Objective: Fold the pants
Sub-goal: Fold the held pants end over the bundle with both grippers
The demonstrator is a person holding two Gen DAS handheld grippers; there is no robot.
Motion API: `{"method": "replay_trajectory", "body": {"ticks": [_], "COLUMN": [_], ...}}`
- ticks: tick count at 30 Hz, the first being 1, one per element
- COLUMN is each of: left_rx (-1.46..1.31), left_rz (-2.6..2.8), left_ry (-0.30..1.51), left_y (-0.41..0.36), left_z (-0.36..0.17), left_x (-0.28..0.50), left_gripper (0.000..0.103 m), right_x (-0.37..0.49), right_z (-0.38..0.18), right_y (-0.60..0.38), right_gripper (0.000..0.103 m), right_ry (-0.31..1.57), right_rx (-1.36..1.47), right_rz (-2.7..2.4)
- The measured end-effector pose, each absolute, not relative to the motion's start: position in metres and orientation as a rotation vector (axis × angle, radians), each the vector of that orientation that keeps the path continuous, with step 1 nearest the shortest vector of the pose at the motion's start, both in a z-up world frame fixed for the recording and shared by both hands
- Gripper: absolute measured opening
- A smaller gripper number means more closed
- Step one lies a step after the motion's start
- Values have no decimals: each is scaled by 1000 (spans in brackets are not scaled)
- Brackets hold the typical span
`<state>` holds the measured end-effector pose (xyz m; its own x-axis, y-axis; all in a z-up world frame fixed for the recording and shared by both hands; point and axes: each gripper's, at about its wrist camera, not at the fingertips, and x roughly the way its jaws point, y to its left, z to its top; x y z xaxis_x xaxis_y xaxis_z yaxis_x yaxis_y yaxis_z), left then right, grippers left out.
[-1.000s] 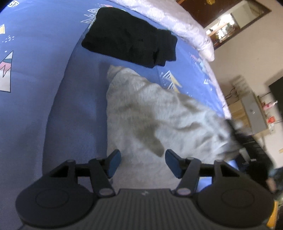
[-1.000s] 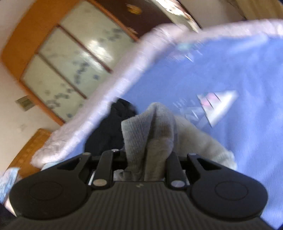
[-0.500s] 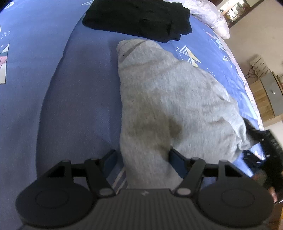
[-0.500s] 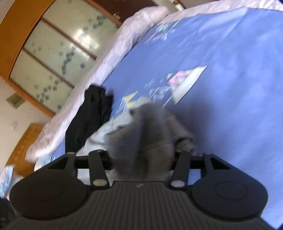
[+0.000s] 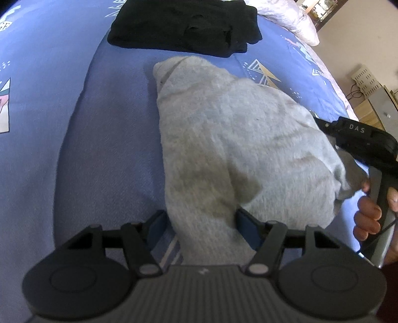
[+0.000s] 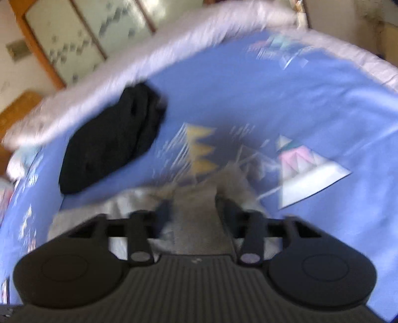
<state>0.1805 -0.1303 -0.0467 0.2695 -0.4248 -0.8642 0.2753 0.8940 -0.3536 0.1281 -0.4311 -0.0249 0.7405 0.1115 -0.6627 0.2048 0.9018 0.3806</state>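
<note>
my left gripper point(image 5: 202, 222) has its jaws clamped on the near end of the grey pants point(image 5: 238, 139); my right gripper point(image 6: 192, 207) pinches another fold, blurred. i count one grey pair and one black garment point(image 5: 184, 23) on the blue bed point(image 5: 112, 139). the pants' long axis runs away from me toward the garment.

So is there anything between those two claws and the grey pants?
Nothing visible. The left gripper already has the grey pants between its fingers, and so does the right gripper. The black garment lies apart, further up the blue bedspread.
</note>
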Motion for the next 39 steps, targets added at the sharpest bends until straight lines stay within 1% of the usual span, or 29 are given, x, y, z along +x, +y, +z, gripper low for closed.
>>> {"method": "replay_trajectory", "body": {"ticks": [2, 4, 5, 7, 9, 10, 12, 16, 18, 21, 23, 26, 28, 29, 30, 31, 32, 34, 35, 36, 39], "left_rx": [-127, -119, -117, -95, -71, -66, -73, -102, -129, -191, -237, -307, -314, -290, -252, -220, -212, -229, -229, -225, -255], "left_rz": [-478, -484, -486, -478, -479, -480, -482, -476, -478, -482, -479, -470, -456, -443, -431, -432, -450, -437, -433, -432, -447], "left_ry": [1202, 1199, 1201, 1199, 1193, 1191, 1191, 1205, 1214, 1234, 1243, 1253, 1249, 1239, 1225, 1209, 1204, 1216, 1216, 1210, 1169], "left_y": [-136, -140, -142, -146, -148, -148, -148, -146, -144, -139, -134, -126, -126, -129, -133, -138, -142, -146, -146, -145, -130], "left_z": [-48, -48, -48, -48, -47, -47, -47, -47, -48, -50, -51, -54, -56, -55, -54, -52, -51, -50, -48, -44, -24], "left_x": [182, 182, 182, 180, 178, 177, 178, 181, 182, 184, 186, 190, 192, 192, 191, 190, 190, 191, 191, 189, 186], "left_gripper": [65, 70, 72, 72, 73, 73, 73, 74, 81, 90, 91, 91, 86, 79, 66, 57, 37, 33, 27, 24, 21], "right_x": [115, 105, 106, 115, 121, 112, 88, 45, 22, 11, 15, 30, 41, 45, 51, 55, 62, 68, 70, 69, 58], "right_z": [-10, -1, -2, -15, -32, -30, -20, -14, -20, -24, -32, -48, -61, -59, -57, -54, -54, -53, -51, -49, -34], "right_y": [-428, -429, -431, -429, -428, -431, -445, -466, -475, -472, -465, -458, -454, -447, -441, -436, -432, -427, -426, -425, -424], "right_gripper": [17, 17, 17, 19, 38, 40, 58, 72, 84, 90, 93, 94, 96, 96, 95, 92, 62, 53, 42, 38, 35], "right_ry": [626, 531, 519, 584, 668, 654, 592, 485, 455, 468, 523, 618, 655, 646, 658, 663, 687, 712, 722, 722, 681], "right_rx": [423, 383, 367, 307, 276, 301, 411, 623, 730, 835, 820, 811, 811, 773, 741, 715, 709, 719, 726, 739, 776], "right_rz": [-72, -173, -232, -283, -276, -277, -264, -239, -209, -152, -141, -149, -141, -147, -152, -151, -115, -120, -108, -106, -81]}}
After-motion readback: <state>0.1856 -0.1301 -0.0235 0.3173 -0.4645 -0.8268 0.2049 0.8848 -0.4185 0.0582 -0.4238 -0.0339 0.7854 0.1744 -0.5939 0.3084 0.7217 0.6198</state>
